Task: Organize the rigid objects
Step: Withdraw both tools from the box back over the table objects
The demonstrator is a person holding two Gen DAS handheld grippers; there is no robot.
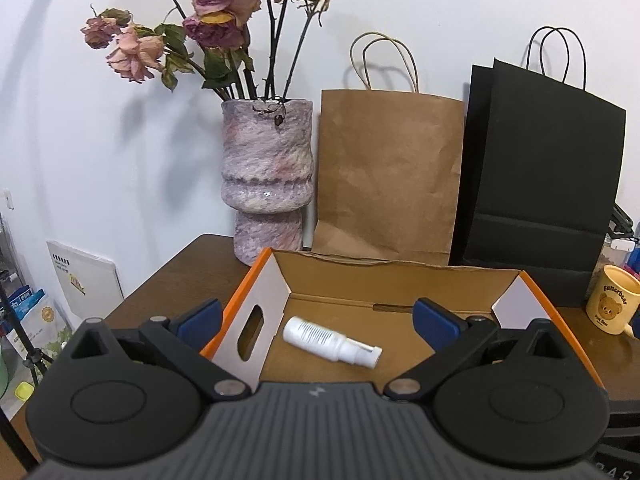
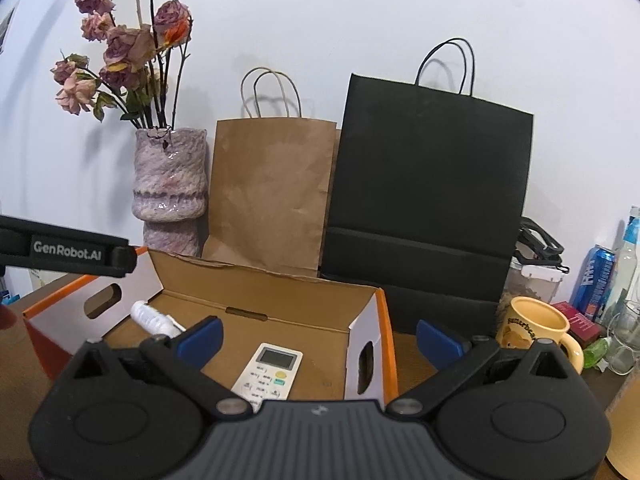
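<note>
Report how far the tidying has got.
Done: the white spray bottle and the remote control lie inside the cardboard box. In hand: nothing; the left gripper and the right gripper are both open and empty. Possibly left: the yellow mug stands outside the box.

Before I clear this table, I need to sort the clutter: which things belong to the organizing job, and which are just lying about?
Job: cardboard box, white spray bottle, remote control.

Lying about: vase of dried roses, brown paper bag, black paper bag, yellow mug, blue can.
</note>
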